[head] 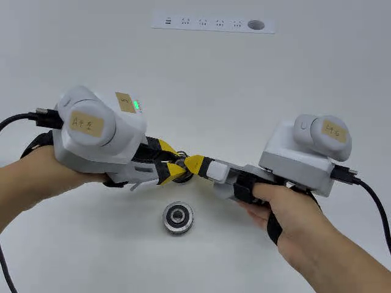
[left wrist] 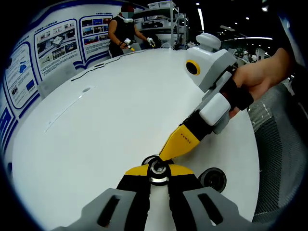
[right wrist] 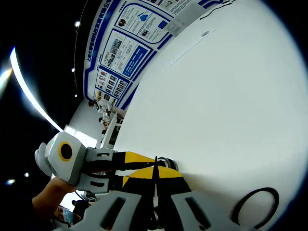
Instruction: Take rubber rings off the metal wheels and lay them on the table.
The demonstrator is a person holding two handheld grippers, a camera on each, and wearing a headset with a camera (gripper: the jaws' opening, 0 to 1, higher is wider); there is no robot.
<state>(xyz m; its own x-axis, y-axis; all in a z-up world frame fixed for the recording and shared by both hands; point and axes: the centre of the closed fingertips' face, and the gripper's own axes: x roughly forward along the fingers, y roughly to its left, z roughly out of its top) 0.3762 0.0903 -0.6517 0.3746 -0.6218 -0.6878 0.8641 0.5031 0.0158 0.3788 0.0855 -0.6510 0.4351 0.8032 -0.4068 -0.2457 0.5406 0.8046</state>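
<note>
With the left gripper (head: pixel 171 173) I hold a small metal wheel (left wrist: pixel 158 170) above mid-worktop (head: pixel 287 79), jaws pinching it. Bright steel hub; a thin black rubber ring (left wrist: pixel 147 159) loops off its rim. The right gripper (head: pixel 194 163) has its jaws pressed together, tips at that rim; I cannot tell whether they grip the ring. A second wheel (head: pixel 178 218), dark band still on, lies flat just nearer. The right gripper view adds a loose ring (right wrist: pixel 255 207) lying flat on the worktop. A power strip (head: pixel 212 23) sits at the far edge. Open white surface left, right and far.
</note>
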